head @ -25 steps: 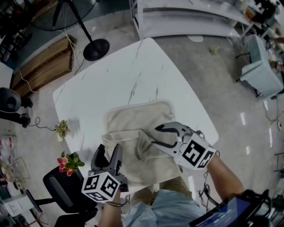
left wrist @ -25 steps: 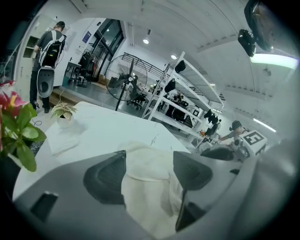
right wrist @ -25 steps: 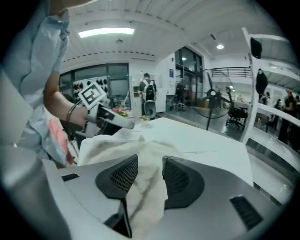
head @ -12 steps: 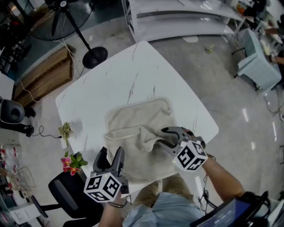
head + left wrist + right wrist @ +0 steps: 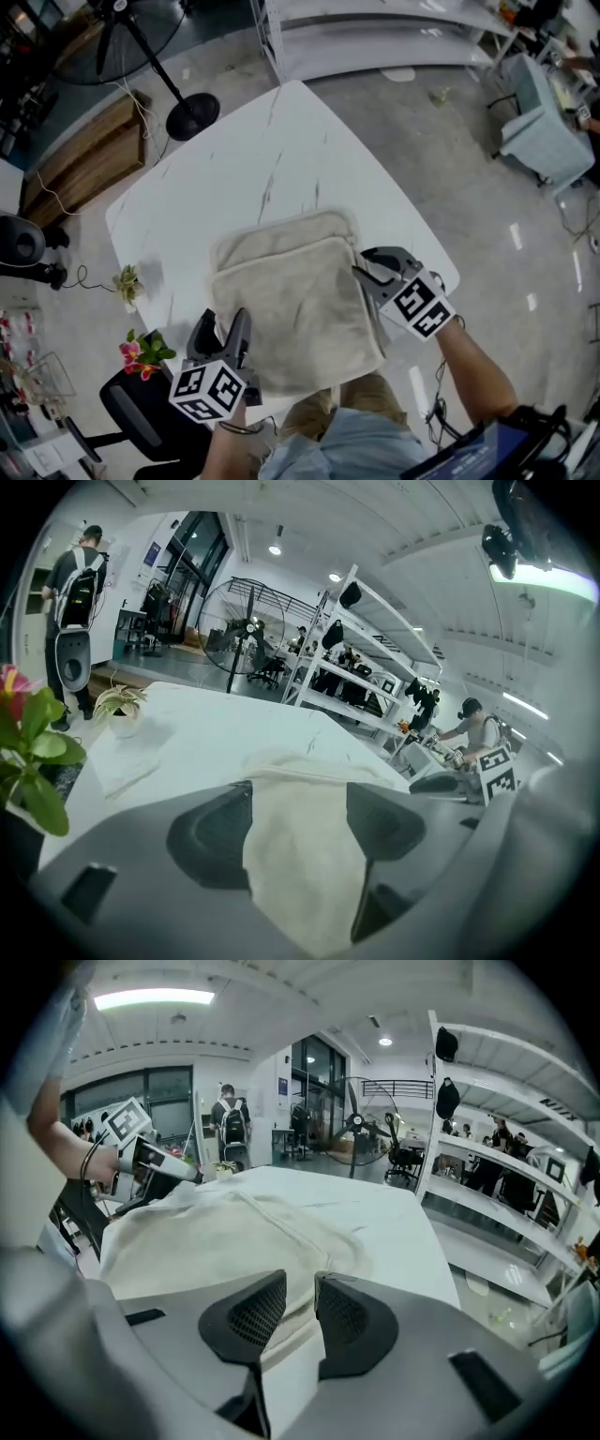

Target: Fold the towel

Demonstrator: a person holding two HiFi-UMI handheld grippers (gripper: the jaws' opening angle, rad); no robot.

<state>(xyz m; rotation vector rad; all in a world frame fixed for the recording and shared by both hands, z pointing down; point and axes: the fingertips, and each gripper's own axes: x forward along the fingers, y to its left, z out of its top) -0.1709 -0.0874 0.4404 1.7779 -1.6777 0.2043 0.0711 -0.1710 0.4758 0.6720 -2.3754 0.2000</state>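
Note:
A beige towel lies folded flat on the white marble table, its upper layer set a little short of the far edge. My right gripper rests at the towel's right edge. Its jaws have just been closing and stand narrowly apart; the right gripper view shows nothing pinched between them, with the towel lying just beyond and beneath the right gripper. My left gripper stands open at the near left corner. In its own view the left gripper has wide jaws, with the towel lying under and ahead of them.
A small potted plant stands at the table's left edge, with pink flowers and a black chair beside it. A fan stand and white shelving lie beyond the table. People stand in the background.
My right gripper carried the raised towel flap rightward and down; the flap now lies flat over the lower layer, and the gripper sits at the right edge. The left gripper sank slightly.

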